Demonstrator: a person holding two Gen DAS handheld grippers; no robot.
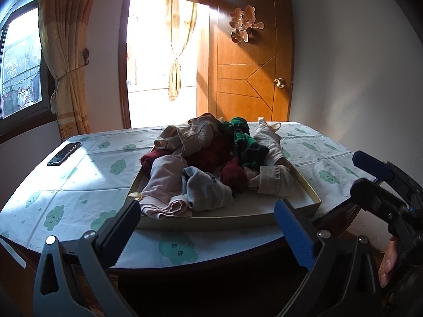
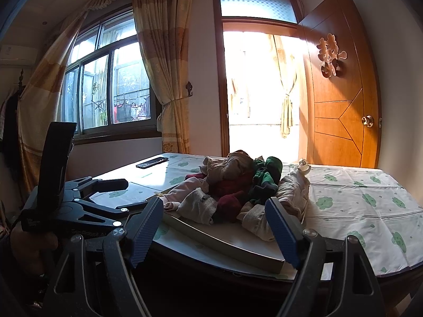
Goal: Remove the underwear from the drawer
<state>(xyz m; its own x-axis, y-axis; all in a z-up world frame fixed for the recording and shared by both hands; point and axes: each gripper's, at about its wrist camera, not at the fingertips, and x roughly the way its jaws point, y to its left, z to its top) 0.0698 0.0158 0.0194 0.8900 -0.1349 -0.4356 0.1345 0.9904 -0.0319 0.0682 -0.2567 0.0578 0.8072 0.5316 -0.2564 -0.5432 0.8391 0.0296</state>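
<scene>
A shallow cream drawer tray lies on the table, piled with underwear in pink, maroon, green, beige and pale blue. The same tray and pile show in the right wrist view. My left gripper is open and empty, hovering at the tray's near edge. My right gripper is open and empty, also short of the tray's near edge. The right gripper also shows at the right of the left wrist view, and the left gripper at the left of the right wrist view.
The table has a white cloth with green cloud prints. A black phone lies at its far left. Behind are a curtained window, a bright doorway and an open wooden door.
</scene>
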